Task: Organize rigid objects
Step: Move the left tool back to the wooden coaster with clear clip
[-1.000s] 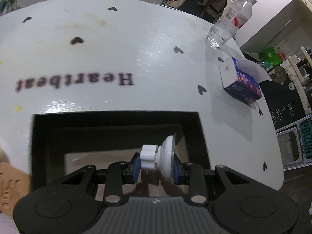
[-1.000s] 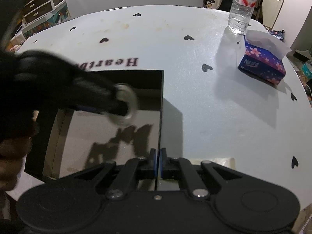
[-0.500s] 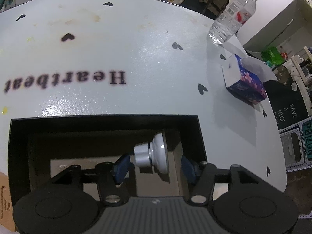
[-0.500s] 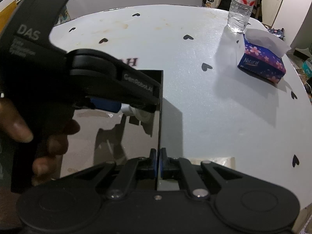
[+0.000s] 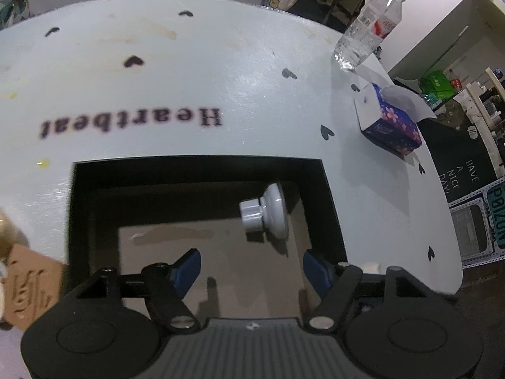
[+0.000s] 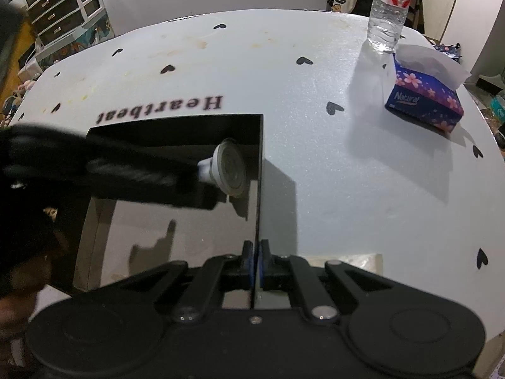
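- While its jaws were opening, the left gripper [image 5: 251, 267] stood over the black open-topped cardboard box [image 5: 195, 170]; blue pads [image 5: 189, 267] were set apart, nothing pressed between them.
- White plastic suction-cup knob with ribbed stem and flared disc [image 5: 266, 216]: lay on its side ahead of the left fingers, clear of both pads, inside the box near its right wall. Whether it rested on the tan floor of the box or was in the air could not be told. From the right wrist view the same knob [image 6: 228, 167] showed just beyond the blurred black arm of the left gripper [image 6: 202, 189], disc facing the camera.
- Right gripper [image 6: 255, 267]: jaws pinched together on the thin upright right wall of the box [image 6: 259, 173], at the near corner.
- Round white table printed with black hearts and the word "Heartbeat" [image 6: 284, 72]: bore the box, which sat near its front edge.
- Clear plastic water bottle with red-and-white label [image 6: 391, 9]: upright at the far right of the table.
- Blue tissue box with pink flower print [image 6: 426, 101]: just in front of the bottle, a white tissue sticking out of its top.
- Person's hand [image 6: 19, 281]: partly seen, blurred, at the left edge of the right wrist view.
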A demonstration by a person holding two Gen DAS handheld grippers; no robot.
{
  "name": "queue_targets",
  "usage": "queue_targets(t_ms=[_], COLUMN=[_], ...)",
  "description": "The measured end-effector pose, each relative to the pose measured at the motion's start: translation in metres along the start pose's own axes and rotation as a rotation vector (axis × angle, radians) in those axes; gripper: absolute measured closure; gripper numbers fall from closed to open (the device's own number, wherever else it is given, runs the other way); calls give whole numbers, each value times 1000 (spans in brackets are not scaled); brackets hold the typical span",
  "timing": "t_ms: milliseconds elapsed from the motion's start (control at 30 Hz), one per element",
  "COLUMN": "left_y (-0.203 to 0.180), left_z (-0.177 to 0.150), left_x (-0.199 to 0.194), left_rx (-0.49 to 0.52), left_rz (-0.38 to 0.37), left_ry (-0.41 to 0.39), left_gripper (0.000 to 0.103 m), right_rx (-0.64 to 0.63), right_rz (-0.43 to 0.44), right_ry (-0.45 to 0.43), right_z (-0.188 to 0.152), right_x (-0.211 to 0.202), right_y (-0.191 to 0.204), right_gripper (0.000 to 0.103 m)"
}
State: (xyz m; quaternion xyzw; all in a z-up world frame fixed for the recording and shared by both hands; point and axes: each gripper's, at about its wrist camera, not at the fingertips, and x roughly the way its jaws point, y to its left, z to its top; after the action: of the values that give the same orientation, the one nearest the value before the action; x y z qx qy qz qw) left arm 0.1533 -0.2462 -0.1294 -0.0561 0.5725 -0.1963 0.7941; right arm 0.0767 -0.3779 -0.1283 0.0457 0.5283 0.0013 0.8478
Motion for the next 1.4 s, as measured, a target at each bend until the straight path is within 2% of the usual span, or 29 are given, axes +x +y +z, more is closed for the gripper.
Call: queue_targets(t_ms=[67,233,367,600,967,1267,1400], left_y=[3,8,18,40,98,147,168], left_z=[-6,-22,-36,-60,-90,-106,-113], left_x=[-11,-36,-55,-86,-118,-123,-123], left_rx=[12,65,78,102,-16,-117,-143], left_rz=[6,42,41,95,157,240,263], left_ry=[-16,-56,-80,-136,-214,-227,-257], left_gripper=[26,23,15,4,0,0,0], right_rx=[2,8,15,29,51,56,55], right_rz=[1,2,-3,-15,-20,-21,-21], right_ry=[-1,-4,-6,-11,-15,-15,-15], right_z=[0,-1,-1,-2,-3,-3,-3], right_x=[0,0,0,0,0,0,0], right_y=[0,0,0,1,1,1,0], right_gripper=[99,99,99,100,100,100,100])
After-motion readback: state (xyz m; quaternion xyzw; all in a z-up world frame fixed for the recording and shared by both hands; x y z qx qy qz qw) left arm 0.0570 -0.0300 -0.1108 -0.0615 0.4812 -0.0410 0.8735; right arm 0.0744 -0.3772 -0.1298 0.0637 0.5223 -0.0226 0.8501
